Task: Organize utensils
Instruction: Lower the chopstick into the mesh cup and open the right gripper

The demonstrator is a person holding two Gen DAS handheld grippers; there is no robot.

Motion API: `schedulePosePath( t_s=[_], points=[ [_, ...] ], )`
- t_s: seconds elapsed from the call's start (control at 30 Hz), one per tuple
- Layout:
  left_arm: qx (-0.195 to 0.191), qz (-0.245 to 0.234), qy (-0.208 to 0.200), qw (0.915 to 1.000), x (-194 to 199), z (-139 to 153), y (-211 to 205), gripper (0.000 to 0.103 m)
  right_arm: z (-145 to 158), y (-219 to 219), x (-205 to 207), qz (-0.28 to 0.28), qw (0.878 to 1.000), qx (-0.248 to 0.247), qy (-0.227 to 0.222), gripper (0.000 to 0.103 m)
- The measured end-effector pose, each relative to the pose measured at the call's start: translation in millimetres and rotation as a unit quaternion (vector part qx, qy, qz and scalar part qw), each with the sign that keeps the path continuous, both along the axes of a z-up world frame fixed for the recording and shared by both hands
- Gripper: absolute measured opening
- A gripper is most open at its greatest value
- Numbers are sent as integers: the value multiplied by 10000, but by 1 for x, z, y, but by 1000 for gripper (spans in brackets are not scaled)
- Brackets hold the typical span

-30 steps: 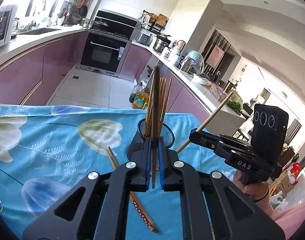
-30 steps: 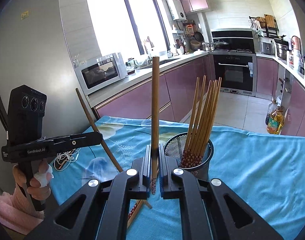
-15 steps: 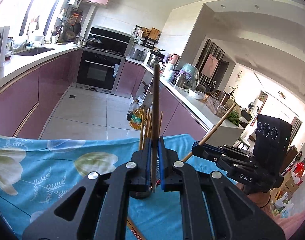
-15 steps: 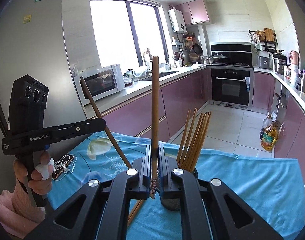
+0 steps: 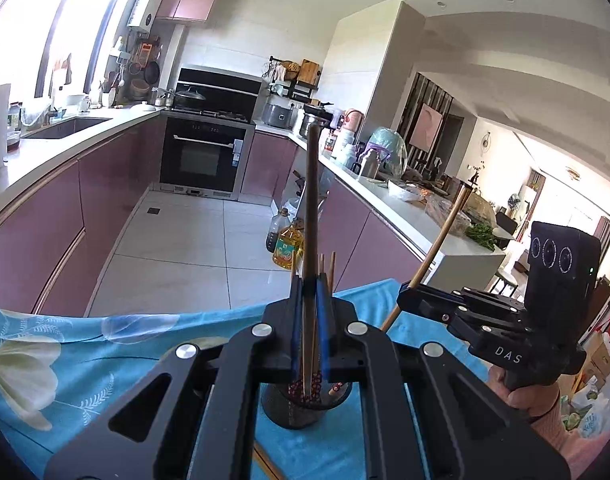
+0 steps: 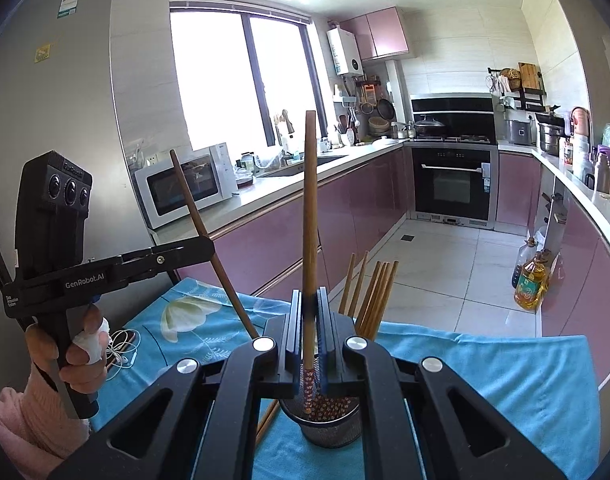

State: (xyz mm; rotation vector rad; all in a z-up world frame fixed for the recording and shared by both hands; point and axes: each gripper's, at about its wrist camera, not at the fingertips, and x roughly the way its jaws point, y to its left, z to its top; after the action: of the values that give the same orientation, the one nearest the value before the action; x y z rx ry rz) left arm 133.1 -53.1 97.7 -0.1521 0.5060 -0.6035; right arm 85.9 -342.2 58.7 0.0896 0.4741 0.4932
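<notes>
Wooden chopsticks (image 5: 309, 216) (image 6: 309, 216) sit pinched in both my tongs (image 5: 309, 322) (image 6: 309, 322) above the mesh holder (image 6: 331, 420); 1 tilted release could miss it.

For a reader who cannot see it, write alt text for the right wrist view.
The right gripper clamps an upright chopstick above a mesh holder of chopsticks on a blue tablecloth. At left, the left gripper grips another chopstick.
</notes>
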Motion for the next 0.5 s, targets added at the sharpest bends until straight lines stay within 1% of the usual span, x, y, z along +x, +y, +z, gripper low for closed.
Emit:
schedulePosePath(
  t_s=[0.27,0.5],
  points=[
    [655,-94,283,9974,17,-29,-24,7,-32,2,24,-23,9982,-74,600,6],
    [1003,-233,600,9929,31,-51,-40,7,-56,3,42,-55,9937,-229,1095,6]
  ],
)
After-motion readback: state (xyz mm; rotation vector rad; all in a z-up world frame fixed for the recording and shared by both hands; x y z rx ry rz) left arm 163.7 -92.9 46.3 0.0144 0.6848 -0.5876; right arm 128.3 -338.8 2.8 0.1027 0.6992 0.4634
